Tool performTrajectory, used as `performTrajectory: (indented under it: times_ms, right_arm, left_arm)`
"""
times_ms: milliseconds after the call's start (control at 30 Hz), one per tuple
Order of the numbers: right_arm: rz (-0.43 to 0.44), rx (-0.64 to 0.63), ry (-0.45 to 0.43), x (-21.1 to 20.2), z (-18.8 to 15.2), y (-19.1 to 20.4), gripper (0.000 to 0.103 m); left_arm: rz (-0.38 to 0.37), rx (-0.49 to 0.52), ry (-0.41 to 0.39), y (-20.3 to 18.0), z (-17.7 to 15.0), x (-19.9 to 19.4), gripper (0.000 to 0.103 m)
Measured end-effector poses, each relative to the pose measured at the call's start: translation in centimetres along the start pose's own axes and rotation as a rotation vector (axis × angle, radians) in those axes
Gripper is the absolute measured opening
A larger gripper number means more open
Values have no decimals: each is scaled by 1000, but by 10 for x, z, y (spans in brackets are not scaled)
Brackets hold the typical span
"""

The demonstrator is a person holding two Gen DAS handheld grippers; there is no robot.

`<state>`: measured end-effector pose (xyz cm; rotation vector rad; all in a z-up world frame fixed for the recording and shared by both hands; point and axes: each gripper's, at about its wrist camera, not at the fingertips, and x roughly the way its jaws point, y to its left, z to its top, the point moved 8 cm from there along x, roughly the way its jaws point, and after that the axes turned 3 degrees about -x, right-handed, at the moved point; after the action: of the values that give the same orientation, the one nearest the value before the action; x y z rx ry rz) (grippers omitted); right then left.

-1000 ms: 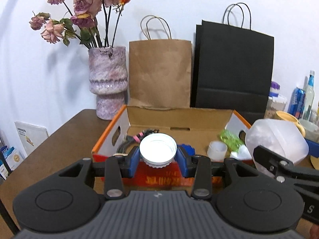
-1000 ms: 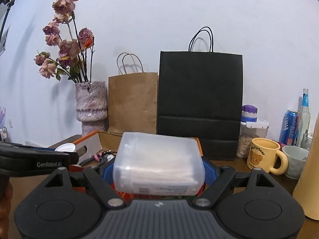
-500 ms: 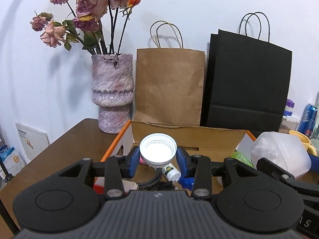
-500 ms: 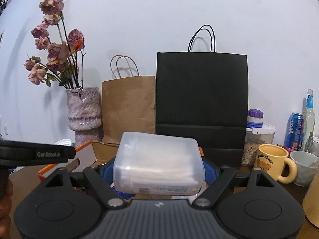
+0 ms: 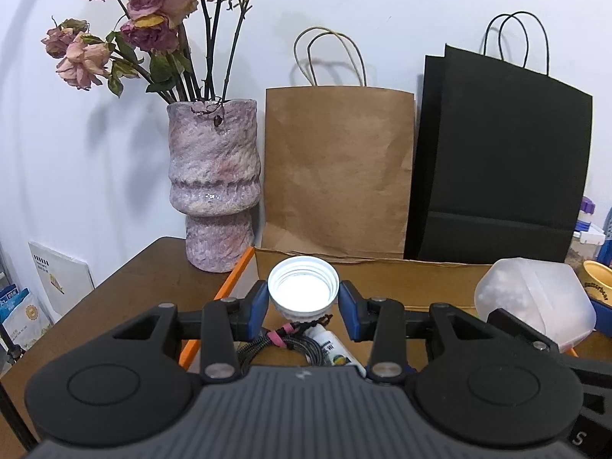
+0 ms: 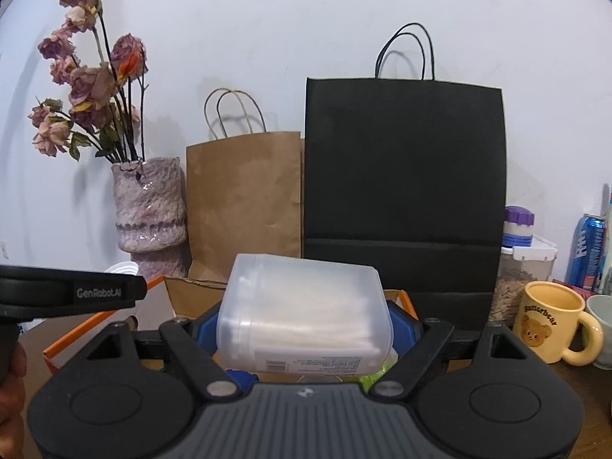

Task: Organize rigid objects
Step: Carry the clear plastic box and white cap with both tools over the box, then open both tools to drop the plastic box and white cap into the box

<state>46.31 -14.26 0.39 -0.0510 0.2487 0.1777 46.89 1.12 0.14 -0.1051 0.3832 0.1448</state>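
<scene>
Grippers over cardboard box, each holding an item

Vase of mottled pink ceramic with dried roses stands far left on brown wooden table, brown paper bag and black paper bag beside it against the wall. Left gripper clamped on white ribbed plastic screw cap, open side up, held above open orange-edged cardboard box; braided cable and small white bottle lie in box below. Right gripper clamped on translucent plastic container of cotton swabs, lying on its side over the box. Yellow bear mug on the table at right
</scene>
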Motion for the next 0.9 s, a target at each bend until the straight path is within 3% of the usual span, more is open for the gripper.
performTrajectory:
  times_ms: [533,567,600,633,700,733,900]
  right_arm:
    - [5,-24,64,34,-9,2,83]
    - [8,-18,67,34,-10,0,84]
    - [8,-11,69,33,-10,-2,88]
    - [5,-4,69,32,-11,-4,100]
    - [3,16,57,30,-10,-9,103]
    - [0,22,61,30,-10,-11,103]
    - [-14,34,63,29,-11,-16,103]
  left_arm:
    - [33,27,53,5,-6,34,43]
    - [34,25,55,6,-6,34,54]
    - [35,19,55,7,-6,34,76]
    - [36,13,52,9,-5,34,85]
    - [24,1,21,11,-2,31,98]
    - [20,-1,14,11,-1,30,103]
    - [38,0,8,13,1,29,103]
